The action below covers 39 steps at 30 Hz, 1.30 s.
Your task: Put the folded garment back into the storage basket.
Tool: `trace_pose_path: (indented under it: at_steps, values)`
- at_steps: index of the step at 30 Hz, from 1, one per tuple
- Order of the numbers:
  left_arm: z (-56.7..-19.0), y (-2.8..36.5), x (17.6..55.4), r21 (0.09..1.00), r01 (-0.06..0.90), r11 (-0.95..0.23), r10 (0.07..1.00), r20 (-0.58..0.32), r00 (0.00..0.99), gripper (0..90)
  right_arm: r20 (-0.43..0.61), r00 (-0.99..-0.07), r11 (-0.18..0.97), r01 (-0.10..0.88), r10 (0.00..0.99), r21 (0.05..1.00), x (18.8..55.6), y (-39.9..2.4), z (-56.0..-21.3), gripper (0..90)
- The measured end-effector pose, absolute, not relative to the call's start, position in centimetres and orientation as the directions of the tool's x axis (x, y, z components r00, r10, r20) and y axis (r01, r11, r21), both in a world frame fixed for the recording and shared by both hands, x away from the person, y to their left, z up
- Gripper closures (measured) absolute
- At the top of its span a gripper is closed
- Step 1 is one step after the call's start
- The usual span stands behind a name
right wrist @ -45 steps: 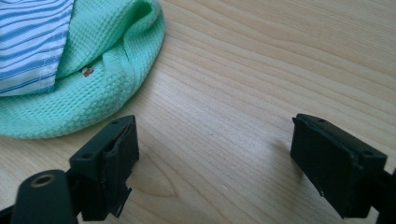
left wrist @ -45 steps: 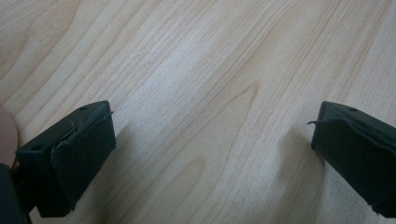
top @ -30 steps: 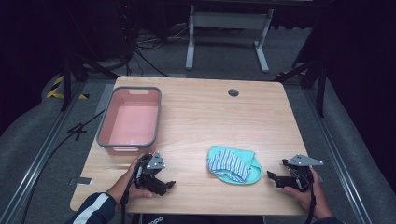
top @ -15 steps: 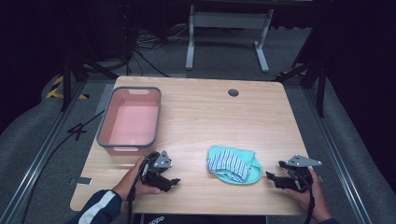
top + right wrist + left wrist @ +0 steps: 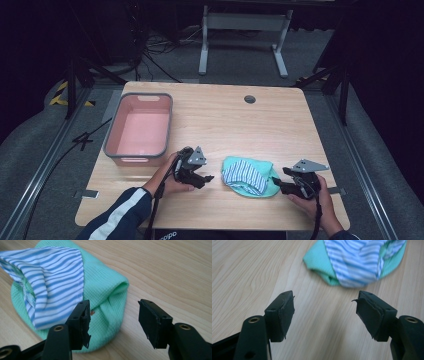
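Jaws spread wide, you are flanking the folded cloth [image 5: 248, 175] with both grippers, left gripper [image 5: 201, 178] and right gripper [image 5: 281, 184], likely readying a two-sided grasp.

The high view looks down and forward over the table [image 5: 225, 120], while both gripper views sit close and low, sharing the striped-and-green cloth [image 5: 359, 262] ahead of their jaws.

One pink basket [image 5: 140, 131] on the tabletop [image 5: 235, 120], one green cloth [image 5: 262, 187], one blue-striped cloth [image 5: 244, 176] lying on it, and two handheld grippers: left gripper [image 5: 204, 178], right gripper [image 5: 278, 181].
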<state>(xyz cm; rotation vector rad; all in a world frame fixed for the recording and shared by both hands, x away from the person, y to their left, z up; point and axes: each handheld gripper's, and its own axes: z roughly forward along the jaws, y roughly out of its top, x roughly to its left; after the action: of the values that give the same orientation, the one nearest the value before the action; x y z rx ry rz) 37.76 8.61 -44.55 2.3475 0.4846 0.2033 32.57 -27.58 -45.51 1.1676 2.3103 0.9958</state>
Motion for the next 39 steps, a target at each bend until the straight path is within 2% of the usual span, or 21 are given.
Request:
trace_pose_path:
  at_steps: [8, 11, 17, 19, 23, 28, 30, 31, 35, 37, 38, 39]
  values:
    - [-45.4, 6.1, 40.0, 0.684, 0.289, -0.67, 0.428, 0.037, 0.903, 33.6, -0.004, -0.584, 0.408, 0.562, 0.812, 0.719, 33.7, -26.2, -45.9, 41.6]
    - [-46.3, 5.4, 40.7, 0.679, 0.315, -0.663, 0.445, 0.019, 0.896, 33.4, -0.019, -0.587, 0.422, 0.558, 0.809, 0.714, 34.0, -26.0, -46.0, 40.8]
    - [-47.3, 4.2, 40.8, 0.655, 0.339, -0.675, 0.437, -0.015, 0.899, 28.0, -0.018, -0.587, 0.435, 0.578, 0.809, 0.69, 34.5, -25.4, -46.7, 38.8]
    - [-47.5, 3.8, 40.7, 0.649, 0.364, -0.668, 0.436, -0.055, 0.898, 24.9, -0.013, -0.594, 0.446, 0.588, 0.804, 0.675, 34.5, -25.1, -47.1, 36.4]
    - [-47.6, 3.6, 40.3, 0.651, 0.376, -0.659, 0.453, -0.056, 0.89, 20.8, 0.003, -0.568, 0.415, 0.605, 0.823, 0.679, 34.5, -25.2, -47.5, 31.1]
    - [-47.8, 3.3, 39.6, 0.662, 0.361, -0.657, 0.441, -0.051, 0.896, 17.6, 0.026, -0.563, 0.394, 0.61, 0.826, 0.688, 34.4, -25.4, -47.7, 33.6]
    - [-47.6, 2.9, 39.2, 0.647, 0.337, -0.684, 0.397, -0.057, 0.916, 21.7, 0.027, -0.582, 0.407, 0.6, 0.812, 0.689, 34.3, -25.3, -47.6, 42.6]
    - [-47.4, 2.7, 38.9, 0.64, 0.324, -0.696, 0.378, -0.057, 0.924, 25.4, 0.028, -0.582, 0.407, 0.602, 0.813, 0.687, 34.3, -25.3, -47.5, 44.0]
    - [-47.2, 2.6, 38.5, 0.635, 0.334, -0.697, 0.383, -0.064, 0.921, 34.4, 0.031, -0.585, 0.412, 0.607, 0.81, 0.679, 34.1, -25.1, -47.3, 52.9]
    - [-47.2, 2.7, 38.5, 0.636, 0.337, -0.694, 0.386, -0.066, 0.92, 43.8, 0.033, -0.589, 0.415, 0.608, 0.808, 0.677, 34.1, -25.0, -47.3, 55.5]
    - [-47.1, 2.8, 38.5, 0.64, 0.345, -0.686, 0.392, -0.075, 0.917, 43.8, 0.032, -0.595, 0.422, 0.605, 0.803, 0.676, 34.1, -25.1, -47.3, 59.4]
    - [-47.2, 2.8, 38.6, 0.647, 0.351, -0.677, 0.4, -0.076, 0.913, 48.2, 0.038, -0.597, 0.419, 0.606, 0.802, 0.676, 34.0, -25.1, -47.2, 63.0]
